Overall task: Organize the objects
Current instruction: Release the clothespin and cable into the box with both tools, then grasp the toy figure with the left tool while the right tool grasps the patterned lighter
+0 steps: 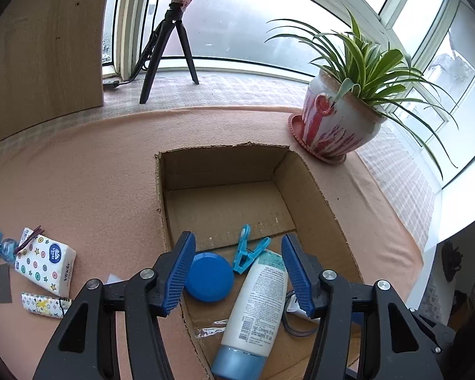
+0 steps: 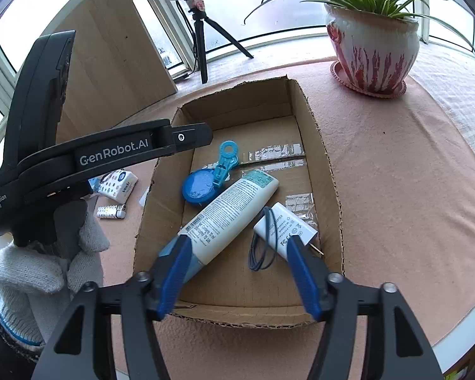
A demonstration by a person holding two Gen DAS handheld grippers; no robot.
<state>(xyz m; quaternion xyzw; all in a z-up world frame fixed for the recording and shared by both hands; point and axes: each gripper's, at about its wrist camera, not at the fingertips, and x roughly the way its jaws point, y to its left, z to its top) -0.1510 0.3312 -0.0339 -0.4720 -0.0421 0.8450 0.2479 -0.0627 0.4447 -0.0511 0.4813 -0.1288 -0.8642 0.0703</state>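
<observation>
An open cardboard box (image 1: 224, 171) (image 2: 313, 133) sits on the pink cloth. In it lie a round blue lid (image 1: 209, 277) (image 2: 199, 186), a light-blue clothespin (image 1: 247, 253) (image 2: 225, 161), a white tube with a blue cap (image 1: 259, 304) (image 2: 228, 215) and a white charger with its cable (image 2: 285, 226). My left gripper (image 1: 237, 236) hovers open over the box's near left part, pads apart from the lid and tube. Above the box's near end my right gripper (image 2: 238, 237) is open too, holding nothing. A patterned tissue pack (image 1: 47, 264) (image 2: 118, 183) and a lighter (image 1: 44, 304) (image 2: 110, 211) lie left of the box.
A potted spider plant (image 1: 338, 120) (image 2: 372, 50) stands on a saucer beyond the box's far right corner. A black tripod (image 1: 171, 47) with a ring light is on the windowsill. A wooden panel (image 1: 44, 47) rises at the left. A gloved hand (image 2: 47, 269) holds the left gripper.
</observation>
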